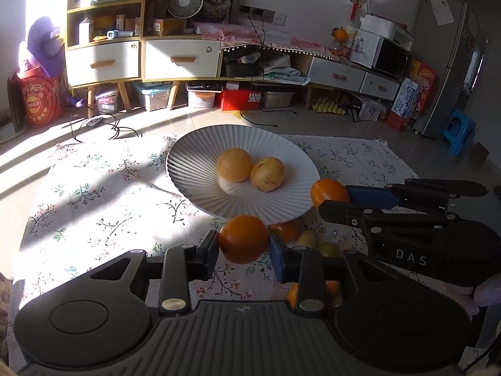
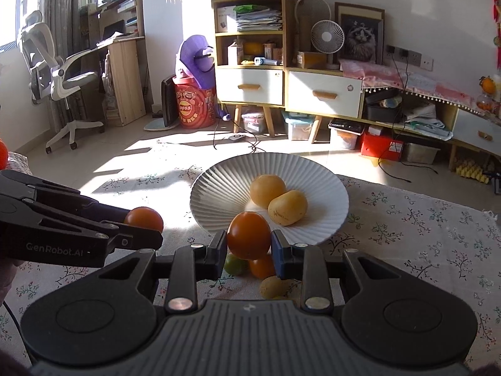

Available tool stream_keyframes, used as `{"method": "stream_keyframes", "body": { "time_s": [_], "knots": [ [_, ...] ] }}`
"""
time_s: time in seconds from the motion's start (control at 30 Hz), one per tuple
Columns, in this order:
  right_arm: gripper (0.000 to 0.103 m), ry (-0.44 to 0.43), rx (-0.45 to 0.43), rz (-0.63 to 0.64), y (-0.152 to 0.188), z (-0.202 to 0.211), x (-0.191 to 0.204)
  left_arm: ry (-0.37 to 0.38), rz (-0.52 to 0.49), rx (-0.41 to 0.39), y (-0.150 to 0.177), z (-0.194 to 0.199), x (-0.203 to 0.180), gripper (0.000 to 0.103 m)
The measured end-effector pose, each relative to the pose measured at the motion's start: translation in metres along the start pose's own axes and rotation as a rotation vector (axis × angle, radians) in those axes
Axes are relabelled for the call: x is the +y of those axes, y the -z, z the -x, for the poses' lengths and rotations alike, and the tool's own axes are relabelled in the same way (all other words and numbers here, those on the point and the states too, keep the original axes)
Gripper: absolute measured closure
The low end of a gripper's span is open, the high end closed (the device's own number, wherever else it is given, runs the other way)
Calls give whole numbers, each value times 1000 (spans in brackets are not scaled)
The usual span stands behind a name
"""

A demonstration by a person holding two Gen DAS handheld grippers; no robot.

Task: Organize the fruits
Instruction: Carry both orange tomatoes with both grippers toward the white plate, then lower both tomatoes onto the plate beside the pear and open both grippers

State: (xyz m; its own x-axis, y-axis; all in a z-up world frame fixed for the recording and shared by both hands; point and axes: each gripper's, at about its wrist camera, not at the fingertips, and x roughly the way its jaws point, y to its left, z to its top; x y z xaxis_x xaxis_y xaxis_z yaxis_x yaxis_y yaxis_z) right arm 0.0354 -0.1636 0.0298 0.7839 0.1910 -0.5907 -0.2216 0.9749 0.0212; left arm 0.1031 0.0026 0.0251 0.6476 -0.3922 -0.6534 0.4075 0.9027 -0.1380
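My left gripper (image 1: 244, 245) is shut on an orange round fruit (image 1: 243, 238), held above the near rim of a white ribbed plate (image 1: 188, 163). Two yellow-orange fruits (image 1: 235, 164) (image 1: 267, 174) lie in the plate. At the right, my right gripper (image 1: 336, 201) is shut on another orange fruit (image 1: 327, 191) beside the plate's edge. In the right wrist view that gripper (image 2: 249, 246) grips its orange fruit (image 2: 249, 233) in front of the plate (image 2: 219, 188), and the left gripper (image 2: 142, 228) with its fruit (image 2: 144, 217) is at the left.
Several loose fruits lie on the floral tablecloth (image 2: 407, 235) under the grippers: a green one (image 2: 235, 264), an orange one (image 2: 262, 268), a yellow one (image 2: 271, 286). Beyond the table are a tiled floor with cables and low cabinets (image 2: 322, 94).
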Motion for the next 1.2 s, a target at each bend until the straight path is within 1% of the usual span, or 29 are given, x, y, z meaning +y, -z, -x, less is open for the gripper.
{"method": "stream_keyframes", "body": {
  "time_s": [0.23, 0.57, 0.7, 0.8, 1.0, 1.1, 1.2],
  "knots": [
    [76, 23, 24, -46, -7, -15, -17, 1, -45, 3, -13, -23, -11, 82],
    [76, 45, 57, -114, -18, -41, -46, -12, -17, 43, -27, -77, -13, 82],
    [76, 31, 67, -151, -25, -54, -59, -26, 0, 53, -29, -89, -8, 82],
    [76, -5, 86, -182, -31, -67, -65, -40, -11, 59, -31, -95, -7, 82],
    [76, -19, 120, -208, -39, -92, -73, -41, -22, 70, -32, -101, -6, 82],
    [76, -54, 143, -233, -42, -99, -77, -40, -24, 74, -32, -103, -4, 82],
    [76, -67, 154, -233, -46, -105, -78, -33, -27, 78, -34, -104, -3, 82]
  ]
}}
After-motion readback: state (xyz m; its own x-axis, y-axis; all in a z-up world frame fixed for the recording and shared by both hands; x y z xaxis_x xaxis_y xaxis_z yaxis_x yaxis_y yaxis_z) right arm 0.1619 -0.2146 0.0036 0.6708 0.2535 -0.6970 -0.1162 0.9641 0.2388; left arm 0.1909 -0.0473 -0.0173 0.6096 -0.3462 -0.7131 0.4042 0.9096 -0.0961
